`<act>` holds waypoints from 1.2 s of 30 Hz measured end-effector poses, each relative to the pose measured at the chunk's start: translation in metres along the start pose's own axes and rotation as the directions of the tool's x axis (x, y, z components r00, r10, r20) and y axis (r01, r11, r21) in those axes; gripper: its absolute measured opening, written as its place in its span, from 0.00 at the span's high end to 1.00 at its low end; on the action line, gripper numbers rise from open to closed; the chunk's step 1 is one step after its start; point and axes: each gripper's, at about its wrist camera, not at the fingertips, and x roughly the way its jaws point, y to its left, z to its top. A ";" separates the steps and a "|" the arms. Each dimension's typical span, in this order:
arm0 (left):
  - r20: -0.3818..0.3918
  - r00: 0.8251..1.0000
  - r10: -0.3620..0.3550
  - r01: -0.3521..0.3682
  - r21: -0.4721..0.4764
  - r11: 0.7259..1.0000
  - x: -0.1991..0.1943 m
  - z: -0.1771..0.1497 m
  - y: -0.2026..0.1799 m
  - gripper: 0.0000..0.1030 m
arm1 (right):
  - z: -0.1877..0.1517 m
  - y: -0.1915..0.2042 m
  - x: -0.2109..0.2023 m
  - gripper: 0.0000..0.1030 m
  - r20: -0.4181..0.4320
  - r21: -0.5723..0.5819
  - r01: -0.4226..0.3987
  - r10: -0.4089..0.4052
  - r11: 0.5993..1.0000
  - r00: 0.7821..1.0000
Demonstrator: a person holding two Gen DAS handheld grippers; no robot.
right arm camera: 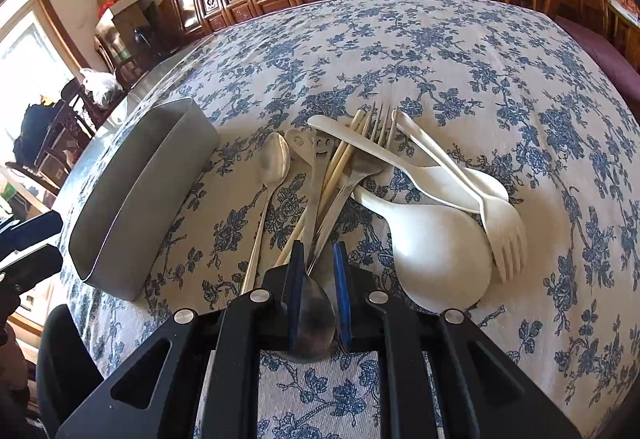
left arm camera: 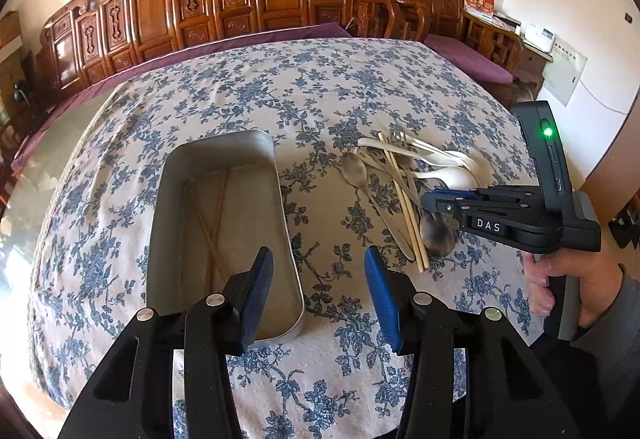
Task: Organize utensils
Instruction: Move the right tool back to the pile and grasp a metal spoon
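Observation:
A heap of utensils lies on the flowered tablecloth: two metal spoons, a metal fork [right arm camera: 380, 123], pale chopsticks [right arm camera: 340, 159], a white rice paddle [right arm camera: 440, 259], a white fork [right arm camera: 504, 235] and white spoons. My right gripper [right arm camera: 318, 245] hangs low over the near metal spoon [right arm camera: 314, 315], jaws a narrow gap apart on either side of its neck, pads not visibly pressing. The left wrist view shows that gripper [left arm camera: 430, 199] above the spoon's bowl [left arm camera: 438, 235]. My left gripper [left arm camera: 319, 255] is open and empty by the near right corner of the metal tray [left arm camera: 280, 199], which holds brown chopsticks [left arm camera: 212, 231].
The other metal spoon [right arm camera: 274, 163] lies between the heap and the tray [right arm camera: 132, 207]. A hand [left arm camera: 560, 279] holds the right gripper's handle. Carved wooden benches with purple cushions line the far side of the table. The cloth falls away at the left edge.

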 end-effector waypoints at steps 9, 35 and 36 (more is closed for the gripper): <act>-0.010 1.000 -0.001 0.001 0.010 1.000 0.002 -0.002 -0.006 0.56 | 0.004 0.016 0.010 0.83 -0.022 -0.061 0.042 -0.043 0.997 0.999; -0.017 1.000 -0.014 0.014 0.024 1.000 0.010 -0.003 -0.018 0.51 | -0.012 -0.010 -0.017 0.93 -0.033 -0.042 0.074 -0.076 0.996 0.997; -0.018 1.000 -0.014 0.015 0.027 1.000 0.011 -0.002 -0.018 0.51 | -0.013 -0.011 -0.014 0.93 -0.042 -0.046 0.083 -0.085 0.995 0.995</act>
